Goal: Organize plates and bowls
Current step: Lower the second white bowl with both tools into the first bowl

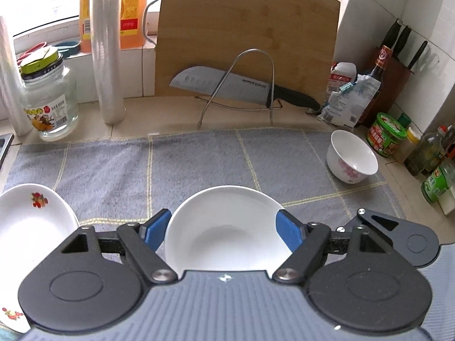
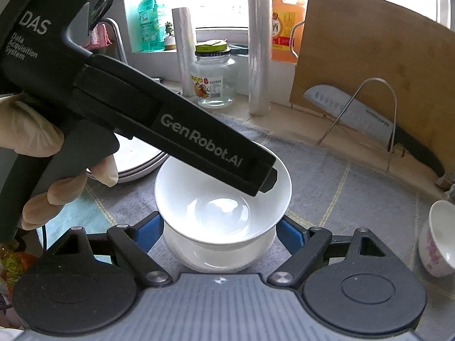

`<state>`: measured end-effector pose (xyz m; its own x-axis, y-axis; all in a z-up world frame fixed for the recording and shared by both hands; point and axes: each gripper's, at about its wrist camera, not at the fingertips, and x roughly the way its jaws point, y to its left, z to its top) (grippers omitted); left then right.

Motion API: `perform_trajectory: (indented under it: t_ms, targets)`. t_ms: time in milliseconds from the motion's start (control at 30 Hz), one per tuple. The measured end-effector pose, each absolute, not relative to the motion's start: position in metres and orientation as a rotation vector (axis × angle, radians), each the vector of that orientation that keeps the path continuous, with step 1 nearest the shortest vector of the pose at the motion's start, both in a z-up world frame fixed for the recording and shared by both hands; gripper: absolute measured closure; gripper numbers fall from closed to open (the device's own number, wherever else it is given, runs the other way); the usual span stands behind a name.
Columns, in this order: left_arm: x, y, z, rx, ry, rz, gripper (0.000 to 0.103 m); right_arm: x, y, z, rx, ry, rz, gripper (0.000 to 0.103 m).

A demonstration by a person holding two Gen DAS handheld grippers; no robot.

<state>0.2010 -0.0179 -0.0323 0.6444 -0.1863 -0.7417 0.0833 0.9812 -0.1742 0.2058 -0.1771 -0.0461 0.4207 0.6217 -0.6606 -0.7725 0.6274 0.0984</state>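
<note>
Grey checked cloth (image 1: pixel 199 164): spread over the kitchen counter, the working ground for the sorting.
Wooden cutting board (image 1: pixel 241 28): propped against the wall at 12 o'clock, a broad knife (image 1: pixel 227 85) leaning on a wire stand before it.
Left gripper (image 1: pixel 224 227): clenched on a plain white bowl, blue pads pressing its rim from both sides; a gloved hand (image 2: pixel 42 170) works the handle.
Right gripper (image 2: pixel 219 233): pads set against either side of a second white bowl, which it appears to be gripping.
Plates (image 1: pixel 25 227): fruit-patterned, lying at 9 o'clock from the left gripper in its own view.
Upper bowl (image 1: pixel 227 213): carried by the left gripper, tilted a little, hanging partly inside the one below.
Lower bowl (image 2: pixel 221 258): directly under the upper bowl, between the right gripper's pads; whether it rests on the cloth cannot be told.
Flowered bowl (image 1: pixel 352 159): alone at 2 o'clock on the cloth's far corner, tipped toward the camera, not yet gathered.
Step in hand: nesting the two plain bowls, by all appearances close to done.
Risk: letting go while the upper bowl sits askew could send it clattering down and chip a rim; glazed sides may slip from the pads; the two grippers are crowded together and could knock each other.
</note>
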Motion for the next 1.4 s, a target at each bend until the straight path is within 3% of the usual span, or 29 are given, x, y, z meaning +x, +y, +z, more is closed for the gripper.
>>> perform_trajectory:
  t_ms: [1400]
  targets:
    - [0.201,-0.012,-0.054,-0.141,0.877,-0.174,0.024,0.206,-0.170,-0.059,-0.290,0.748,0.884,0.014]
